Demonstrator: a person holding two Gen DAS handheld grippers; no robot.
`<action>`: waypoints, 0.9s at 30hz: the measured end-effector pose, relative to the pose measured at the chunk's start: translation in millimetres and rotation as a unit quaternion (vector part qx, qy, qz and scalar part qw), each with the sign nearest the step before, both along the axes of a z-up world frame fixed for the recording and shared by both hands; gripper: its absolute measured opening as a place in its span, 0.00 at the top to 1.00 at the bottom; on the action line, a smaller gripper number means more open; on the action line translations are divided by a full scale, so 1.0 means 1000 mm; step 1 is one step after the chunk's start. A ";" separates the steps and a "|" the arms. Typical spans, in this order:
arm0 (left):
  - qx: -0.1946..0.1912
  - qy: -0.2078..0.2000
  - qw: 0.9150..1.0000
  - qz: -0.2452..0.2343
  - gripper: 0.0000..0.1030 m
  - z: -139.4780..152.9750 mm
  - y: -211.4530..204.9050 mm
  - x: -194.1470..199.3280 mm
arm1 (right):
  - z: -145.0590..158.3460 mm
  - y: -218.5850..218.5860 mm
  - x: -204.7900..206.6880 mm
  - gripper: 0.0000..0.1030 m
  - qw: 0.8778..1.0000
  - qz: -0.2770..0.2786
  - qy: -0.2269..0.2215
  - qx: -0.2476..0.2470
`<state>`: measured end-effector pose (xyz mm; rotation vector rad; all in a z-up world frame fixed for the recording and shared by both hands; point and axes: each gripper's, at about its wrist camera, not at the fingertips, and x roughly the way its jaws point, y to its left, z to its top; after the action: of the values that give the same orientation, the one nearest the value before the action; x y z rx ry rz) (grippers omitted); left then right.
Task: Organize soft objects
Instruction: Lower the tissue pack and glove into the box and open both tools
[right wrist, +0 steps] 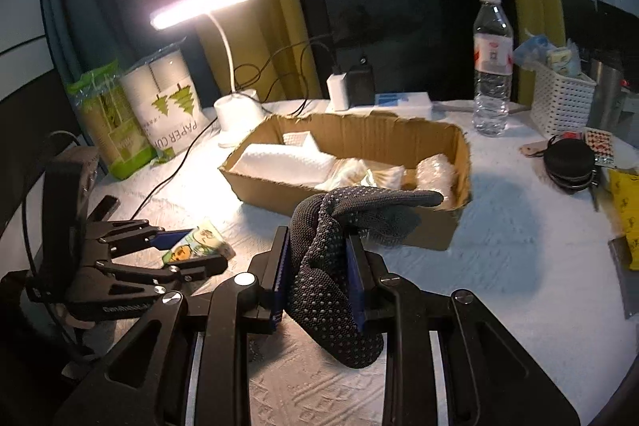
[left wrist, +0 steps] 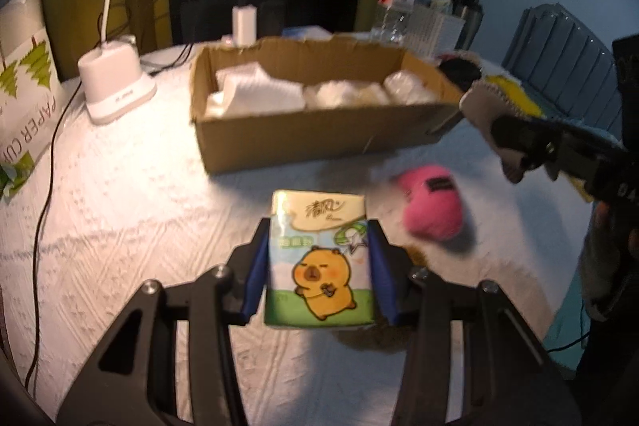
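Note:
My left gripper [left wrist: 319, 226] is shut on a small tissue pack [left wrist: 319, 266] printed with an orange cartoon animal, its blue pads pressing both sides just above the white tablecloth. The right wrist view shows the same gripper [right wrist: 191, 250] and pack [right wrist: 199, 242] at the left. My right gripper [right wrist: 317, 238] is shut on a dark grey dotted glove [right wrist: 331, 278] that droops over both ends. An open cardboard box [right wrist: 359, 134] holding white soft packs stands behind both. A pink plush [left wrist: 433, 202] lies on the cloth near the box's front wall [left wrist: 319, 142].
A lit desk lamp [right wrist: 203, 2] with a white base [left wrist: 116, 82] and cables stands left of the box, next to a paper cup sleeve [right wrist: 167, 106]. A water bottle [right wrist: 493, 66], white basket [right wrist: 559, 102] and black round pouch [right wrist: 569, 158] crowd the right. Something brown and fuzzy [left wrist: 375, 342] lies under the pack.

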<state>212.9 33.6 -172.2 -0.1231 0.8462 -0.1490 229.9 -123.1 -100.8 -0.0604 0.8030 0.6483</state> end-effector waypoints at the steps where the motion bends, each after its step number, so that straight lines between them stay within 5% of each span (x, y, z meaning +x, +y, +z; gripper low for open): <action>1: -0.001 -0.003 1.000 0.000 0.54 0.003 -0.001 0.000 | 0.002 -0.003 0.000 0.73 1.000 -0.001 -0.002 0.002; 27: 0.001 -0.076 0.997 -0.027 0.54 0.065 -0.028 0.049 | 0.023 -0.055 0.029 0.73 0.998 -0.047 -0.041 0.029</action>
<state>261.7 5.5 -106.7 -0.0858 0.6978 -0.2057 258.5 -177.7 -77.7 0.0045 0.7036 0.5756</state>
